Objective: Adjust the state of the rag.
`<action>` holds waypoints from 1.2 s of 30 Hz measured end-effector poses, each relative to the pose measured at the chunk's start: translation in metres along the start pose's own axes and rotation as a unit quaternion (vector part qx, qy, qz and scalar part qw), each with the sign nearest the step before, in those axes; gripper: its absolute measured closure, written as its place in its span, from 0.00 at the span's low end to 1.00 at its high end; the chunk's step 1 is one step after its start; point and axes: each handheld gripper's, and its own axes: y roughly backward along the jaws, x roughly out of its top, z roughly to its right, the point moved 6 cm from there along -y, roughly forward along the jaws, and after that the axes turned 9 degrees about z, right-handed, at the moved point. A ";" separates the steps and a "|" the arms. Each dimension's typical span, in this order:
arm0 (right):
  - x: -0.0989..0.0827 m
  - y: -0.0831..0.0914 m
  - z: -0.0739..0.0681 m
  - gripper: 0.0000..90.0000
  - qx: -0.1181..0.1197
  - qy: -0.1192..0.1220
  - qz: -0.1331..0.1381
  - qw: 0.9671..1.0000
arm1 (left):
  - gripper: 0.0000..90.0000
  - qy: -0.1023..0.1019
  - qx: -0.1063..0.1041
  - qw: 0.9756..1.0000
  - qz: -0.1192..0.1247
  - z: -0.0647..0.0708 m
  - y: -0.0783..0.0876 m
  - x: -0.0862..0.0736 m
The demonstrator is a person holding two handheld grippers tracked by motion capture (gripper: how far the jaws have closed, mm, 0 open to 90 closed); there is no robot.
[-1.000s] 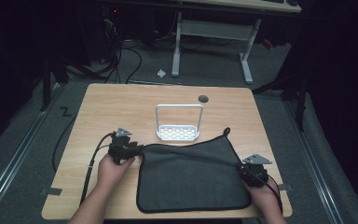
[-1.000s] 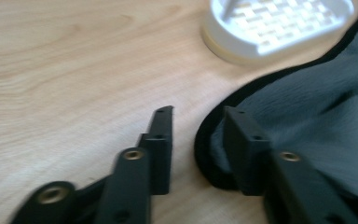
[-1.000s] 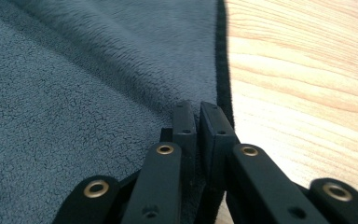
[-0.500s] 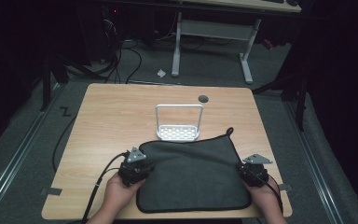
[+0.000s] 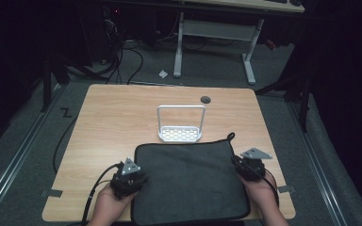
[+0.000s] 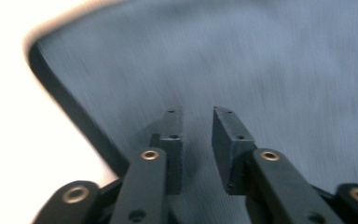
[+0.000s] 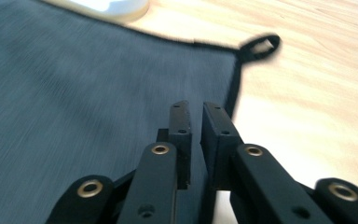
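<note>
While the dark mat (image 5: 188, 181) lies flat on the table (image 5: 118, 122), the left gripper (image 5: 131, 180) sits at its left edge, jaws just opened to a narrow gap with nothing pinched — mat surface beneath them. At the right edge, the right gripper (image 5: 246, 165) has just parted its jaws slightly, unclamped. Ahead of both, a white rack (image 5: 181, 124) stands just beyond the mat.

**What the frames leave unclear**

The mat (image 5: 188, 181) runs off the bottom edge of the high view, its near edge cut off. Both forearms are cropped there too. In the left gripper view the mat's weave is smeared by blur. In the right gripper view the loop (image 7: 259, 45), upper right, and the white rack (image 7: 112, 7), cut by the top edge, are blurred.
</note>
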 end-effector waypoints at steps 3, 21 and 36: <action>0.008 -0.037 0.006 0.89 -0.021 0.006 -0.020 1.000 | 0.74 0.008 0.029 1.000 -0.007 -0.024 -0.024 0.011; 0.003 -0.049 0.025 0.91 -0.053 -0.009 -0.023 0.998 | 0.79 0.021 0.058 0.998 -0.016 -0.071 -0.047 0.011; 0.007 -0.029 0.022 0.75 -0.038 -0.018 0.025 0.999 | 0.62 0.052 0.065 0.997 0.008 -0.087 -0.037 0.020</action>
